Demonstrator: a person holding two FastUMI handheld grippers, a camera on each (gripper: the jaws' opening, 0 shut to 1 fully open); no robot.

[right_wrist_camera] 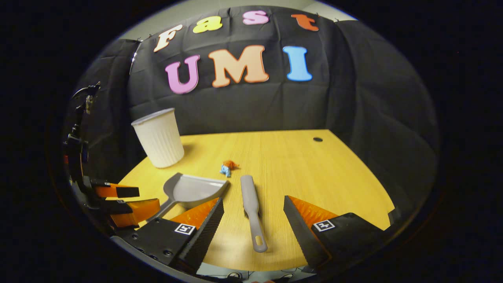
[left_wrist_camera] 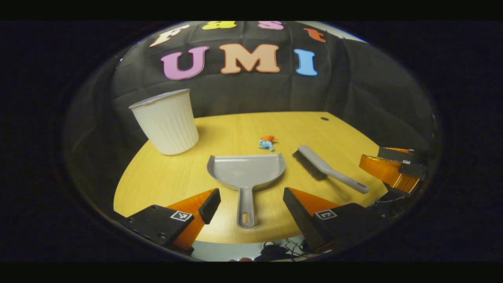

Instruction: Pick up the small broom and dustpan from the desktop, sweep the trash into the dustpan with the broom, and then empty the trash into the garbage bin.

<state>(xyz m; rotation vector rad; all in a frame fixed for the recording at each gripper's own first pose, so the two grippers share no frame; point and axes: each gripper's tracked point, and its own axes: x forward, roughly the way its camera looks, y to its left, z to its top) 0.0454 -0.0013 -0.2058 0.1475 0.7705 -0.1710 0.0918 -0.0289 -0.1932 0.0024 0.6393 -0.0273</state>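
A grey dustpan (left_wrist_camera: 245, 171) lies flat on the wooden table (left_wrist_camera: 165, 177), its handle pointing toward me. My left gripper (left_wrist_camera: 251, 202) is open, its fingers standing apart on either side of that handle without touching it. To the right lies the grey small broom (left_wrist_camera: 326, 169), bristles down. Orange and blue scraps of trash (left_wrist_camera: 268, 143) sit just beyond the dustpan's mouth. In the right gripper view the broom (right_wrist_camera: 251, 200) lies lengthwise between the open fingers of my right gripper (right_wrist_camera: 253, 214), with the dustpan (right_wrist_camera: 192, 190) and trash (right_wrist_camera: 228, 168) to the left.
A white ribbed garbage bin (left_wrist_camera: 167, 122) stands at the table's back left, also seen as the bin (right_wrist_camera: 159, 137). A small dark hole (right_wrist_camera: 317, 139) marks the far right of the tabletop. The right gripper (left_wrist_camera: 393, 169) and left gripper (right_wrist_camera: 118, 200) each appear at the other view's edge.
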